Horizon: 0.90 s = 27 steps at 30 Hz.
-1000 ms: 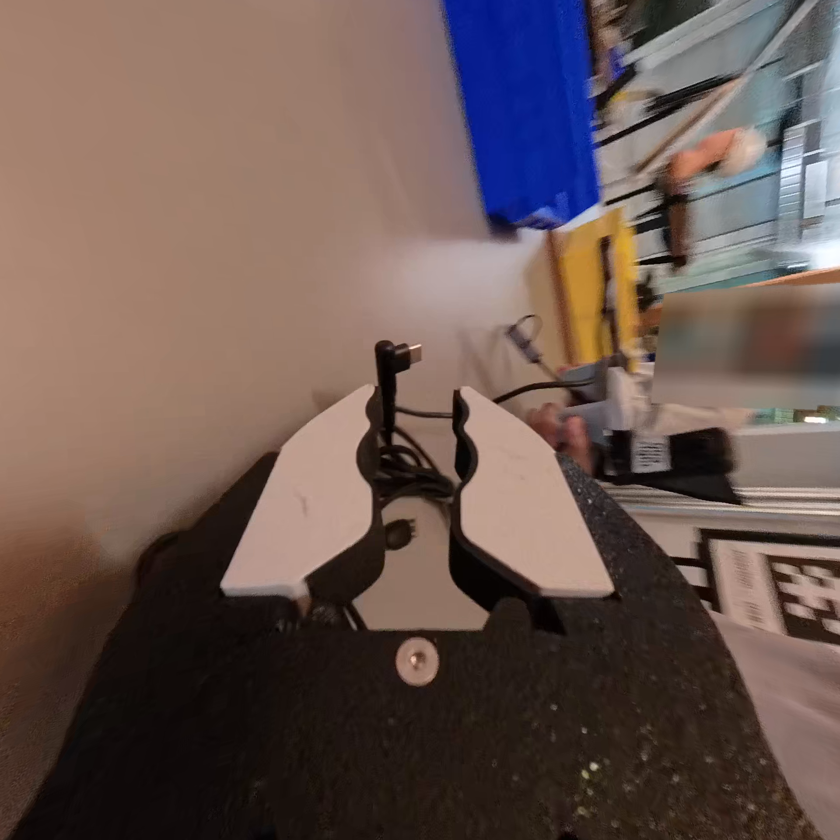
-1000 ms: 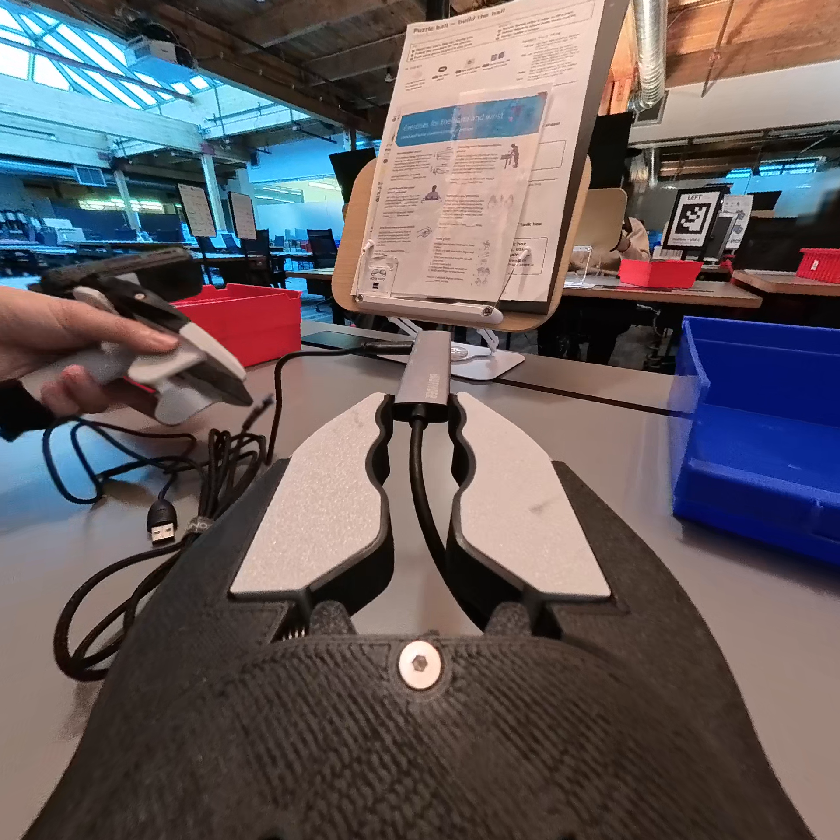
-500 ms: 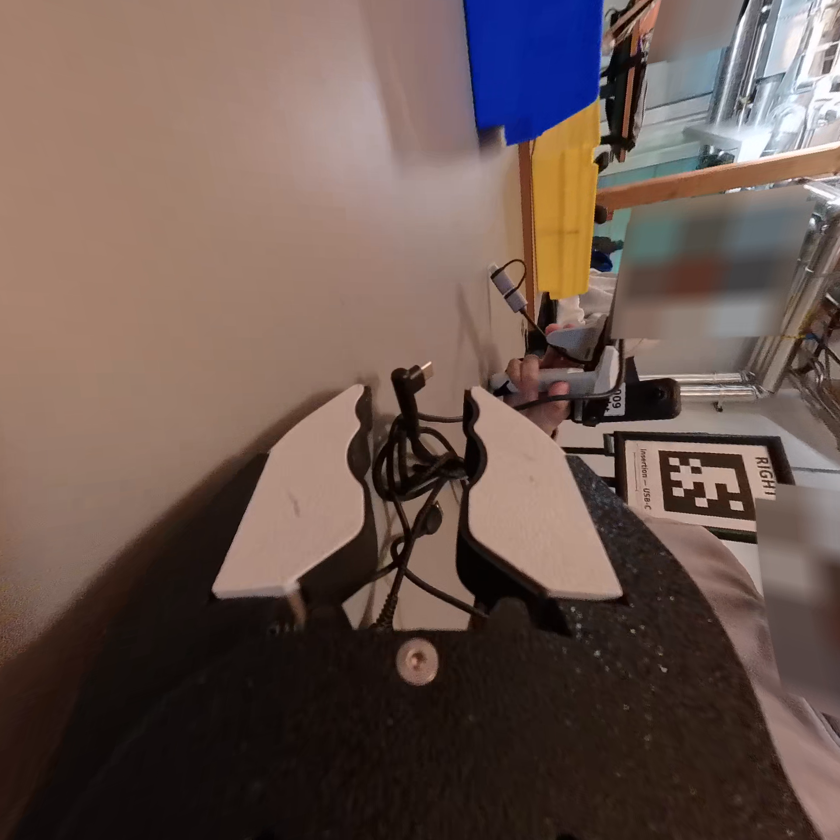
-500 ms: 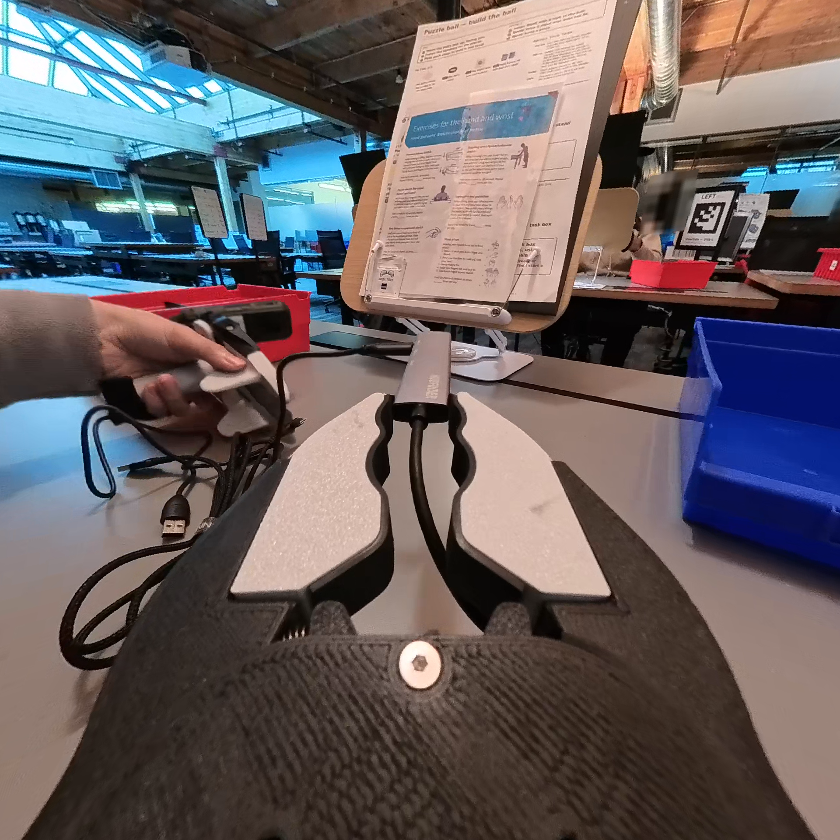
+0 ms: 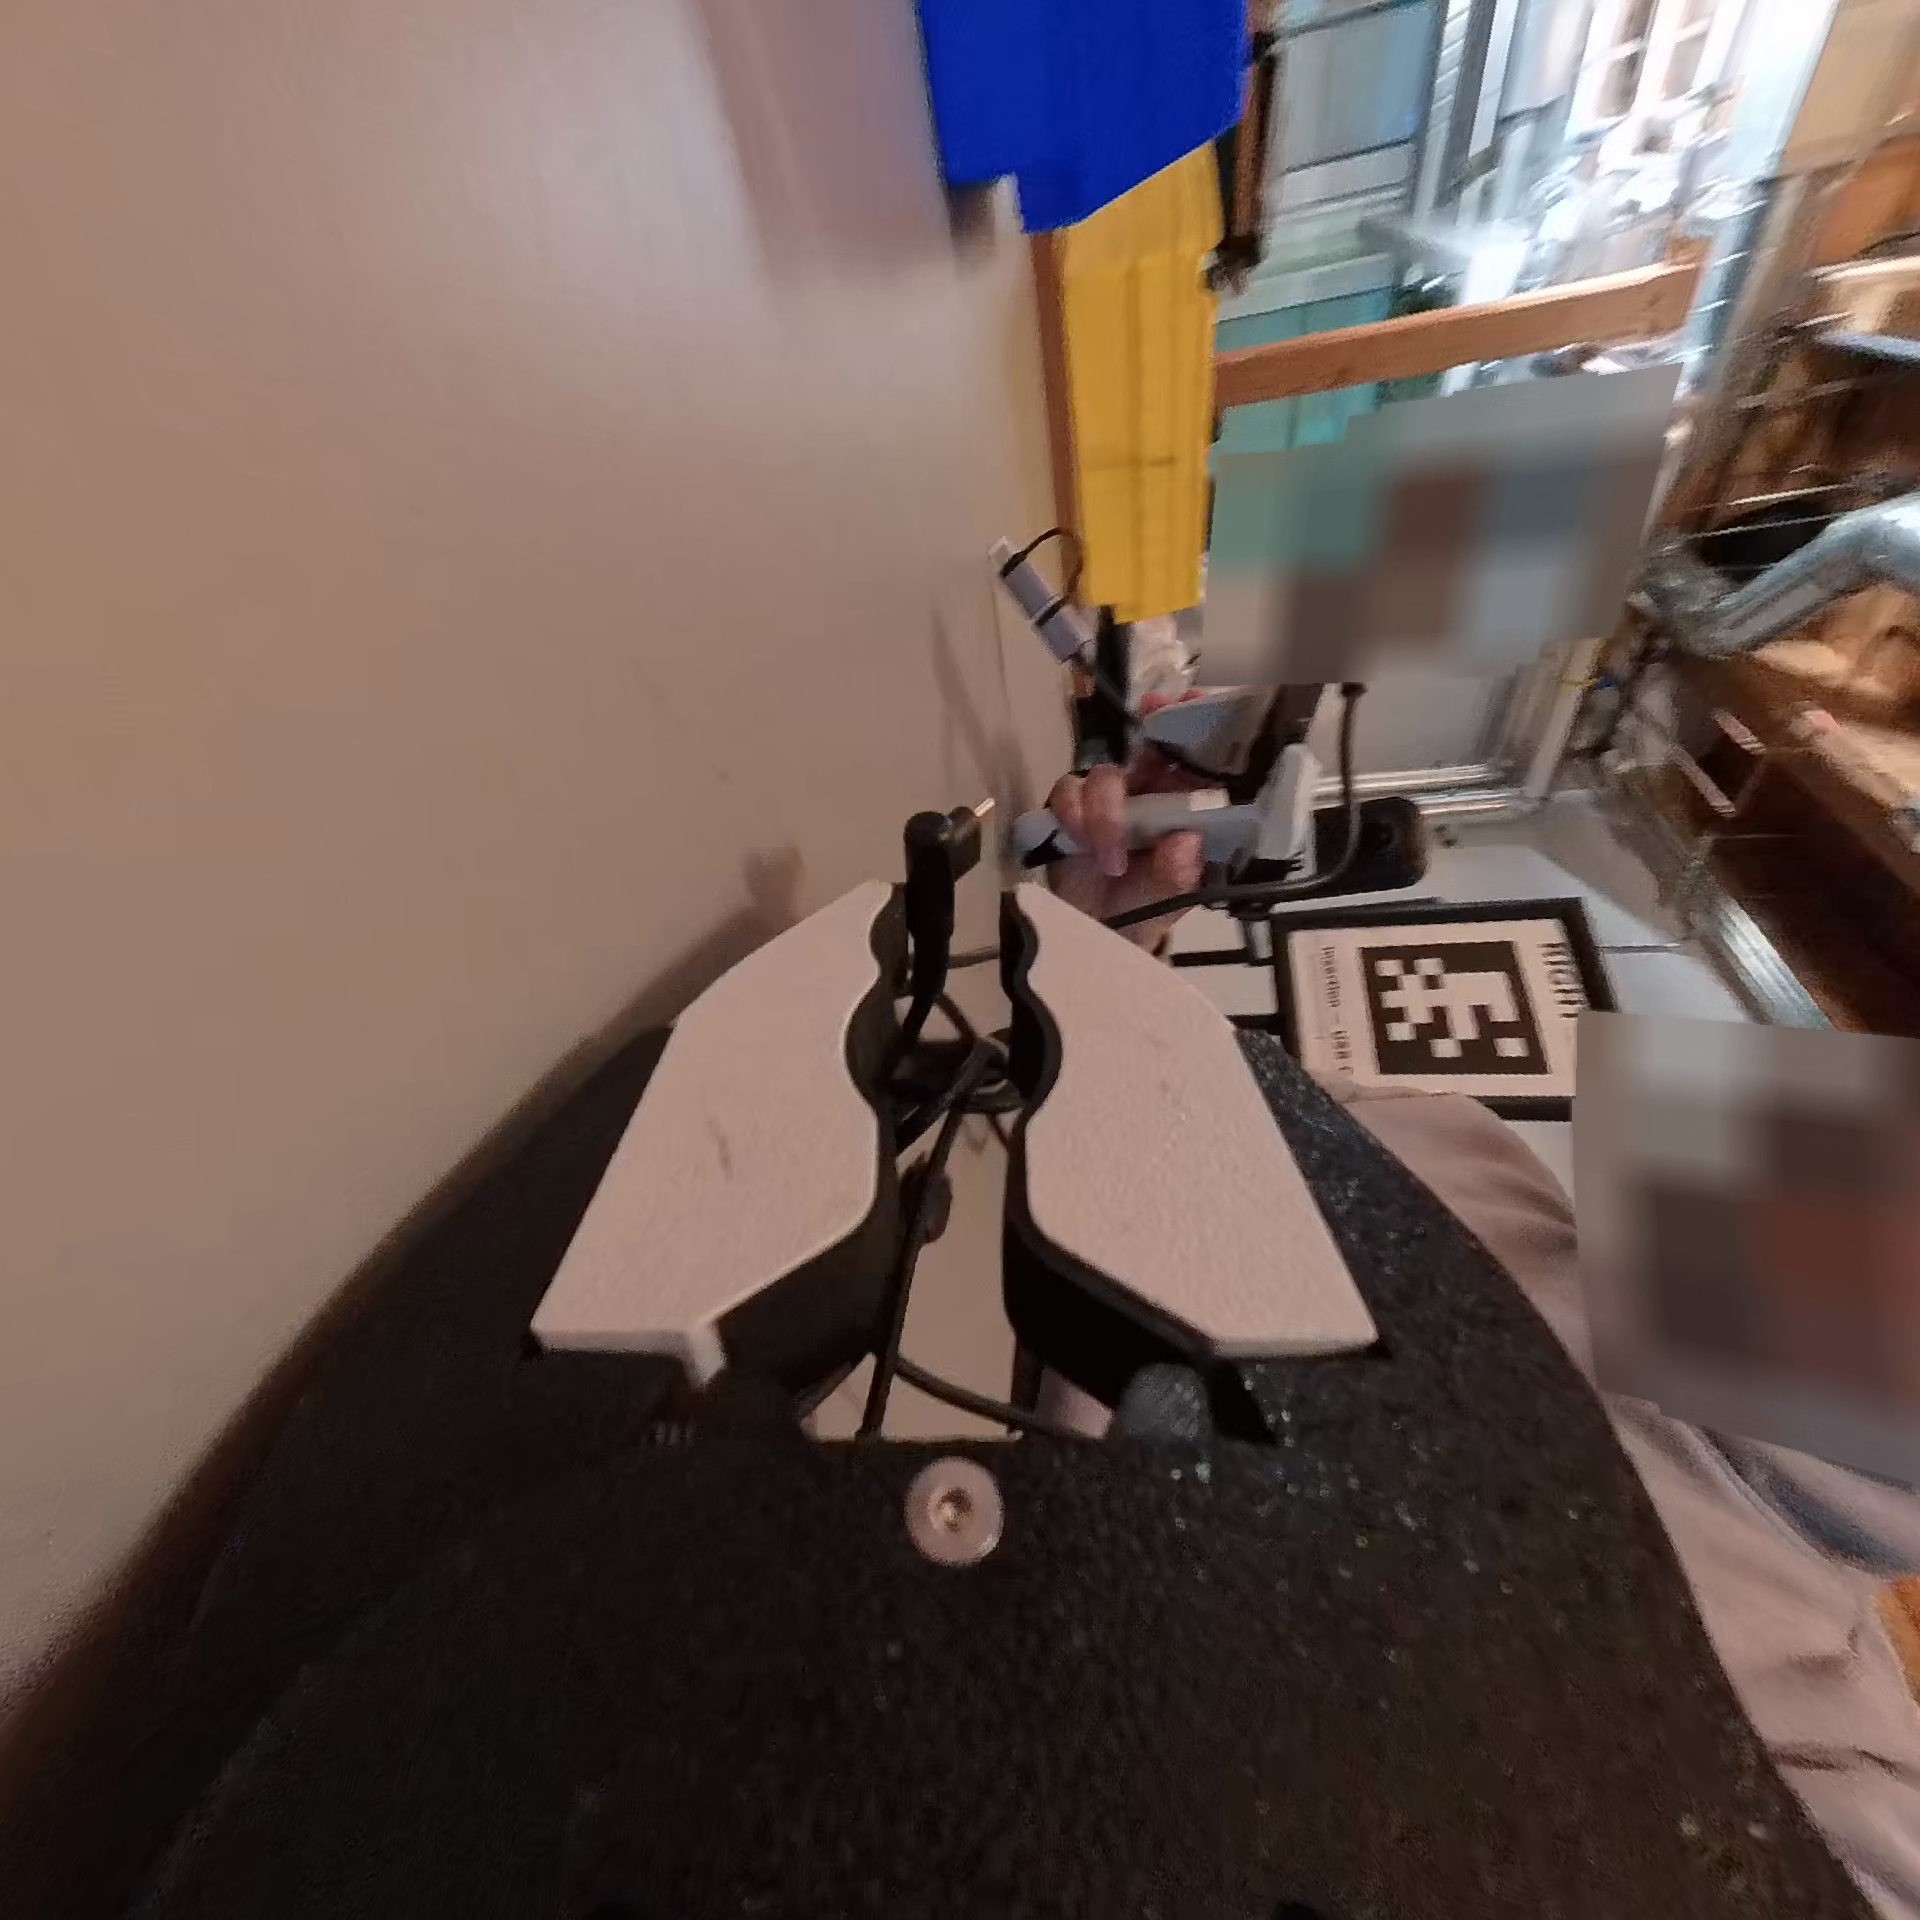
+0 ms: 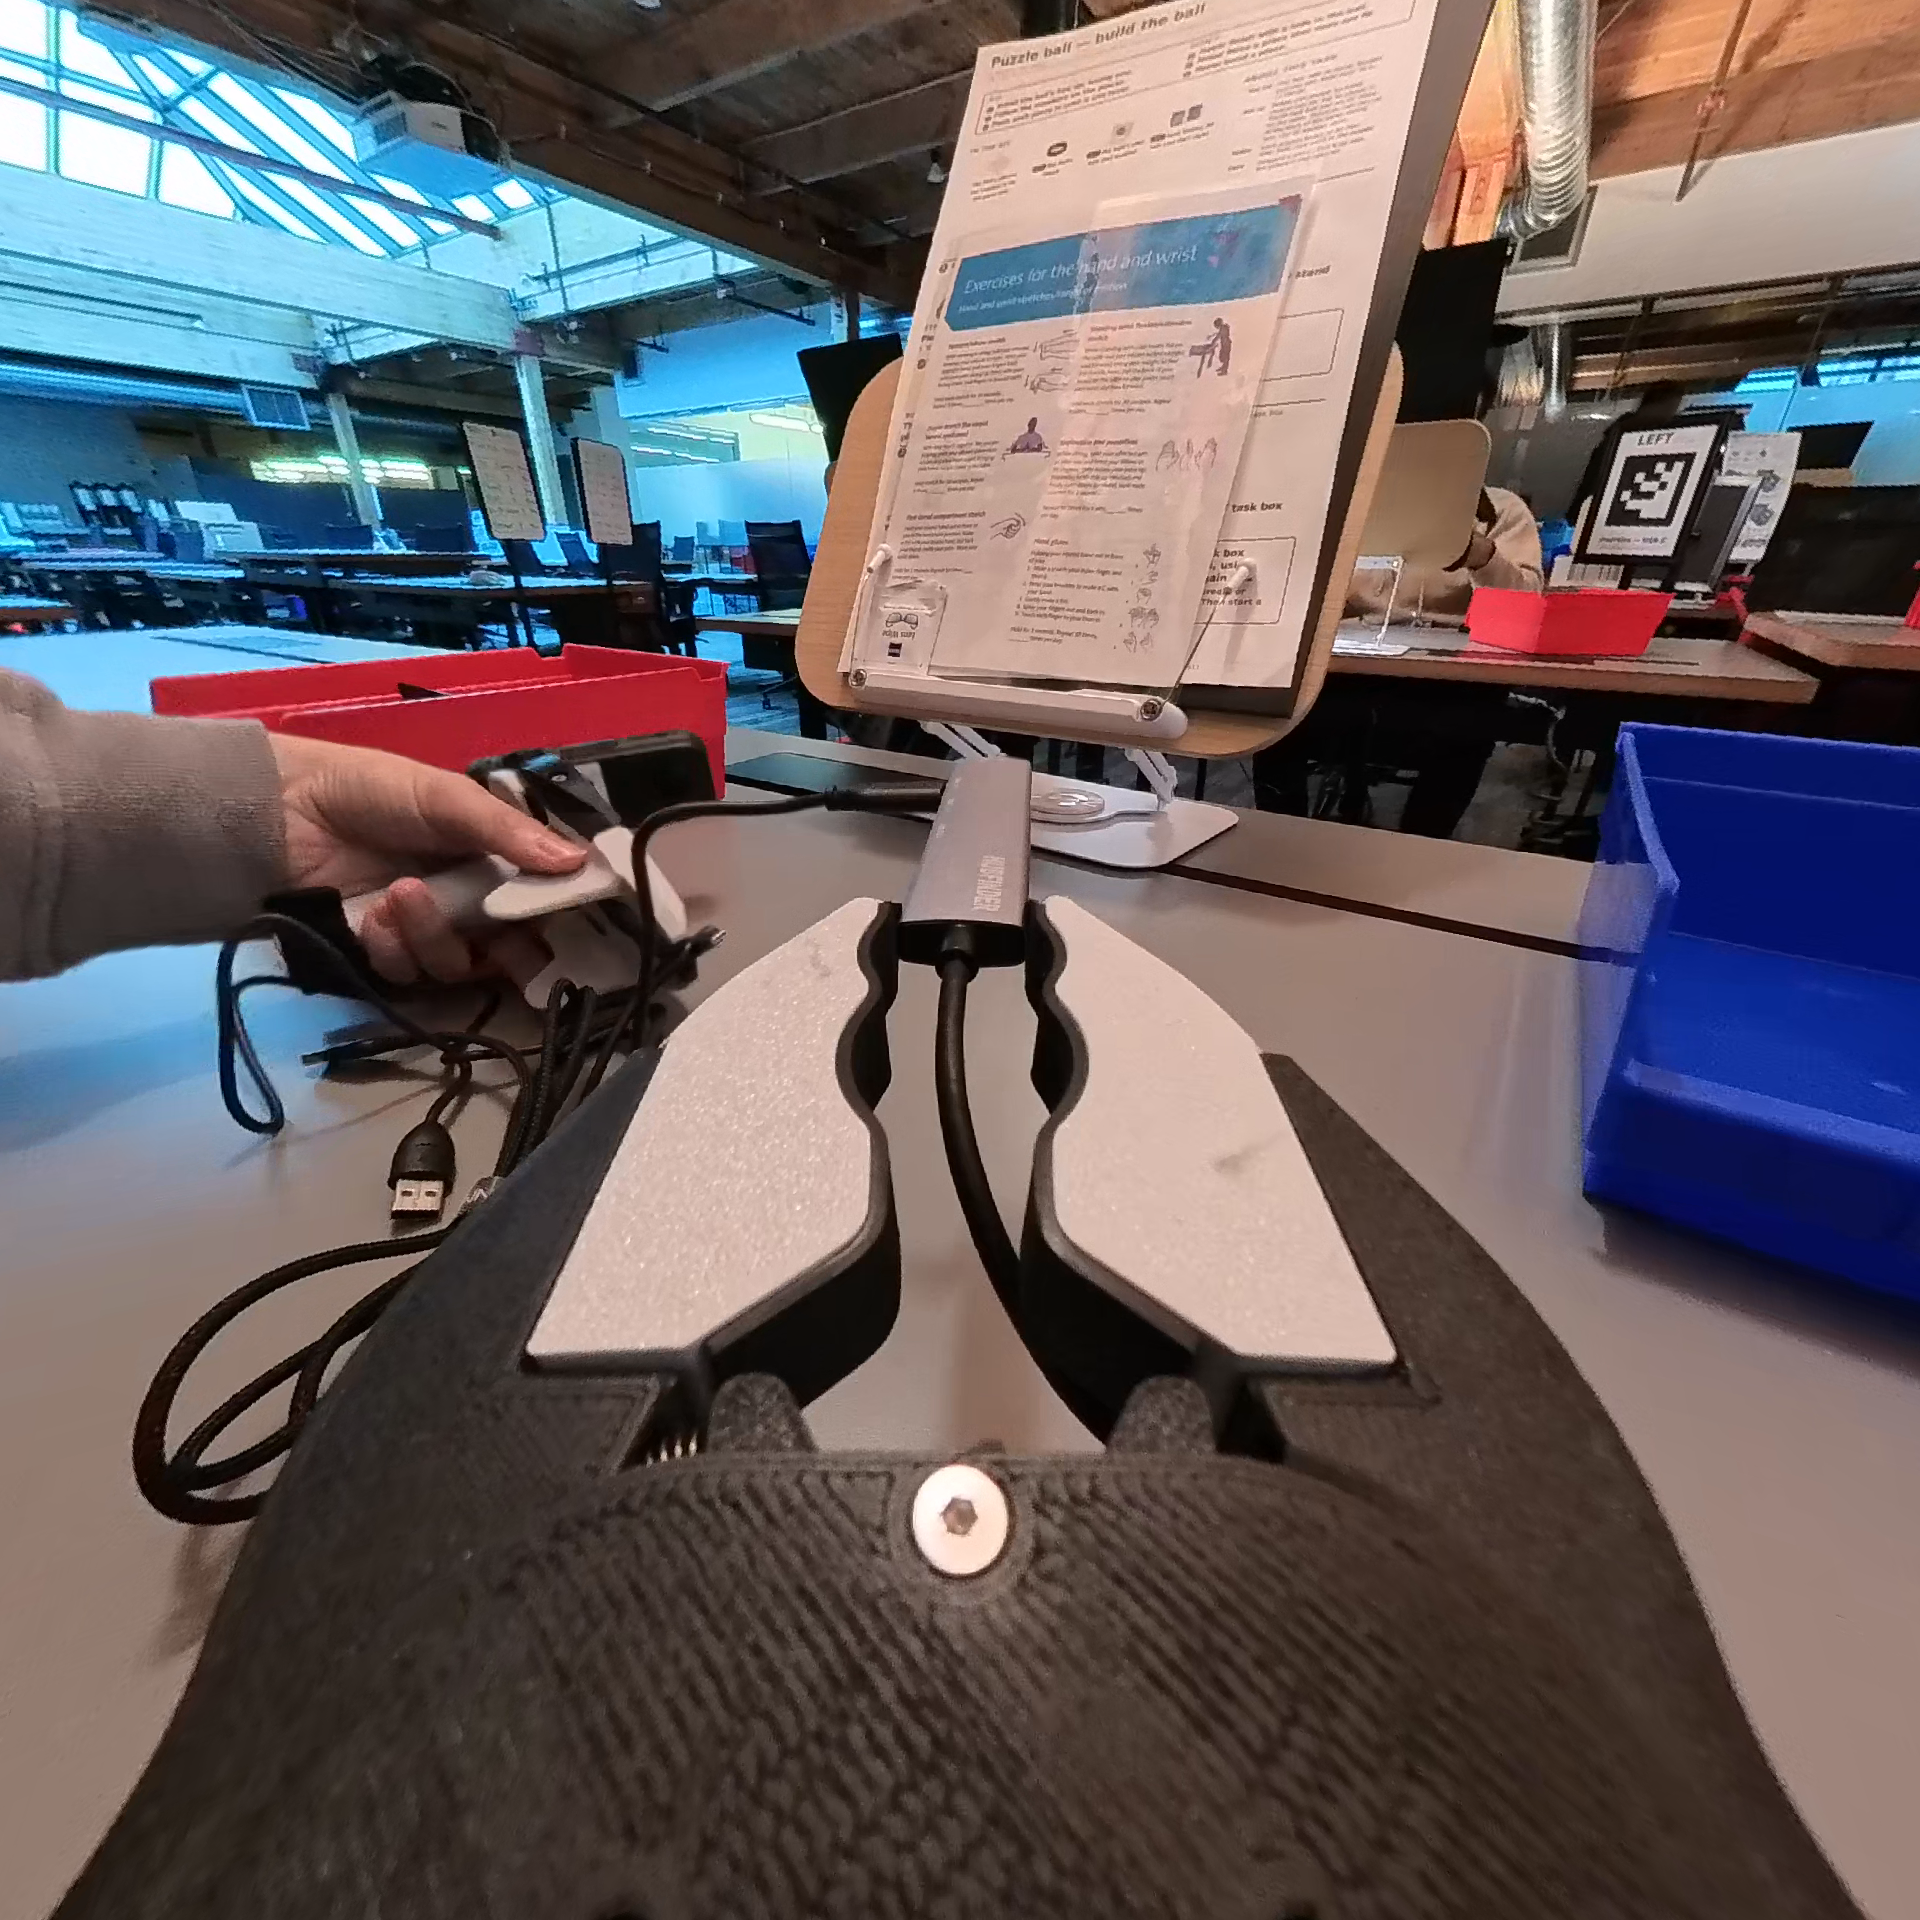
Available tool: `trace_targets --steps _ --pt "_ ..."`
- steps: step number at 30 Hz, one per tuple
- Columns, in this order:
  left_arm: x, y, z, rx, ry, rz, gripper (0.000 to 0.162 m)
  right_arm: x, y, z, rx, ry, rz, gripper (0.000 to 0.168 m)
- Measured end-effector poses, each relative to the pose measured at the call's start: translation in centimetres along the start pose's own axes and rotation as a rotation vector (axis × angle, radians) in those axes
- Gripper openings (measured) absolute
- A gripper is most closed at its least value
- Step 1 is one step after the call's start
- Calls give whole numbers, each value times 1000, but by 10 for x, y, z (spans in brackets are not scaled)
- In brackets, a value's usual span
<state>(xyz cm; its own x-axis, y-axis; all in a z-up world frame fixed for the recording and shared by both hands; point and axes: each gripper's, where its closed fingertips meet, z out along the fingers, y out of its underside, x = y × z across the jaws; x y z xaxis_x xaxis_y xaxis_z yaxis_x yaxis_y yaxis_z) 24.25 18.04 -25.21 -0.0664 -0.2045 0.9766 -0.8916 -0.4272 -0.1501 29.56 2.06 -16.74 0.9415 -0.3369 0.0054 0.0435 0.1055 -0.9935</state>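
Observation:
My right gripper [image 6: 961,914] is shut on the near end of a grey USB hub [image 6: 977,842], held just above the grey table [image 6: 1403,1091]; the hub's own black lead runs back between the fingers. My left gripper [image 5: 948,899] is rolled on its side close to the table and is shut on a black cable with a right-angle plug [image 5: 935,842], whose metal tip points toward the hub [image 5: 1044,613]. In the right wrist view the left gripper [image 6: 665,925] sits low at the left in a person's hand [image 6: 416,831], a short way from the hub.
A tangle of loose black cables with a USB-A plug [image 6: 421,1174] lies at the left. A blue bin [image 6: 1766,1039] stands at the right, a red bin [image 6: 468,696] behind the hand, and a paper stand [image 6: 1101,416] behind the hub. A marker card [image 5: 1444,997] shows nearby. About 20 cm separates my left fingertips from my right.
The left gripper came down to the table and moved closer to the hub. Its fingers widened half a second ago and have narrowed on the cable again. The right gripper stayed put.

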Motion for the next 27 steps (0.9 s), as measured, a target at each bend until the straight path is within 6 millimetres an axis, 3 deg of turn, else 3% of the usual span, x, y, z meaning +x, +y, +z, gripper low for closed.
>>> trace_targets --steps 7,12,19,22,27 --pt "13 -13 -3 133 135 -1 9 -1 0 0 -4 -5 0 24" --pt "12 -17 -4 179 100 66 7 0 0 0 0 -4 3 24" --pt "22 -38 -23 464 12 -21 7 4 1 0 -10 50 -23 24" --pt "51 -30 -25 515 -24 3 7 6 1 0 -9 86 -45 24" --pt "109 14 -15 474 -63 143 8 13 -2 -3 17 132 -29 24"
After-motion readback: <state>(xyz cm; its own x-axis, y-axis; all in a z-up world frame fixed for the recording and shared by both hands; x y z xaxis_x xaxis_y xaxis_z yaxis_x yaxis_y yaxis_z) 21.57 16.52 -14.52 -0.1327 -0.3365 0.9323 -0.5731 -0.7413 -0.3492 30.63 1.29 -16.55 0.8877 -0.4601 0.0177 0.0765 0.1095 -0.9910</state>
